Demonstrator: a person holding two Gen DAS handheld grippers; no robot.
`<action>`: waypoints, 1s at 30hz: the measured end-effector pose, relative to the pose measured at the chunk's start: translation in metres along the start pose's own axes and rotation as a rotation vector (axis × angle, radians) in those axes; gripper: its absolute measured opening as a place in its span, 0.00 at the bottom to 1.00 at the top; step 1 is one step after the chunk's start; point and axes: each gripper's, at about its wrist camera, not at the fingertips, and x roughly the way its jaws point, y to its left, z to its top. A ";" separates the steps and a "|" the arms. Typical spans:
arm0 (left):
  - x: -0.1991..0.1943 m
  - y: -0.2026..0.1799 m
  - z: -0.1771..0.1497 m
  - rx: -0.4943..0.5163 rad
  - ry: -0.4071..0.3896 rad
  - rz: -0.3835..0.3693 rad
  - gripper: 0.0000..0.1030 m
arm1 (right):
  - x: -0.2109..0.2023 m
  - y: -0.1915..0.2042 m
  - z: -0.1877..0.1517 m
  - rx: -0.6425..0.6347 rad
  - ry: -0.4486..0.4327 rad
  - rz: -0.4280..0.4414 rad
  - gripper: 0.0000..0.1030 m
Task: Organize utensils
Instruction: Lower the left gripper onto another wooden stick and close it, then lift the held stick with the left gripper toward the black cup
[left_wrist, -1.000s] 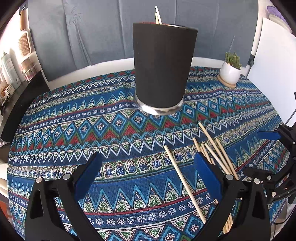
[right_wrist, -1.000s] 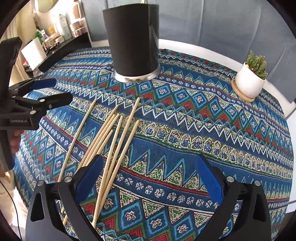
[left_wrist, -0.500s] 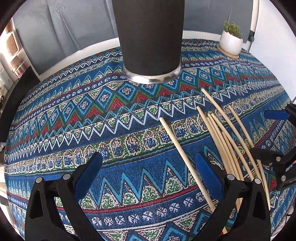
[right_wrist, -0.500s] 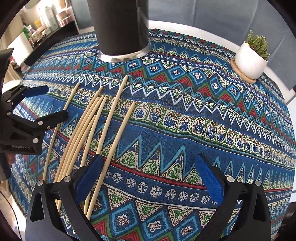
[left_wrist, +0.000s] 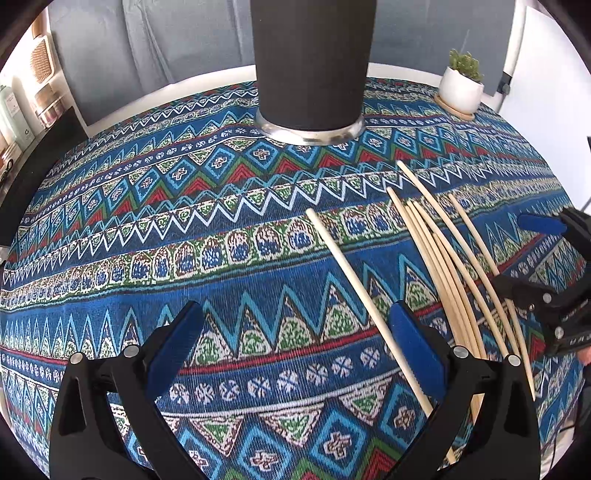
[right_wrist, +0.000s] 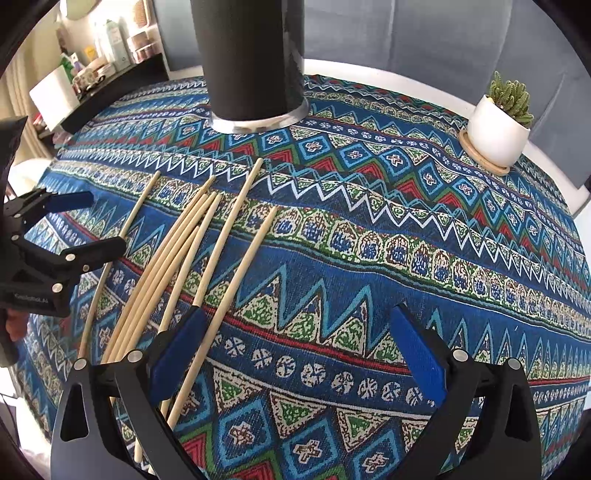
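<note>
Hovering: we hold left gripper (left_wrist: 291, 350) & right gripper (right_wrist: 295, 350) wide, empty.
Chopsticks (right_wrist: 184, 258): loose on tablecloth (left_wrist: 147, 240), nr front edge, before black holder (left_wrist: 310, 66).
Handling: prob. light, stiff, roll-prone; we'd pinch mid-shaft.

Before me lies a blue woven tablecloth with red, green and white geometric bands (left_wrist: 155, 236), covering a white round table (right_wrist: 369, 72). At the far right edge stands a small green succulent in a white ceramic pot (right_wrist: 496, 129) on a round wooden coaster (right_wrist: 480, 158). Behind hangs a grey fabric backdrop (left_wrist: 155, 40). Bottles and jars on a shelf (right_wrist: 114, 44) occupy the far left.
</note>
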 end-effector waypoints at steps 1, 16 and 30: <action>-0.006 0.001 -0.006 0.022 -0.019 -0.015 0.83 | -0.004 0.000 -0.002 -0.018 -0.003 0.011 0.74; -0.033 0.087 -0.020 -0.128 0.062 -0.171 0.05 | -0.047 -0.067 -0.030 0.150 -0.054 0.161 0.05; -0.071 0.108 0.010 -0.194 -0.026 -0.128 0.05 | -0.114 -0.082 0.017 0.141 -0.279 0.210 0.05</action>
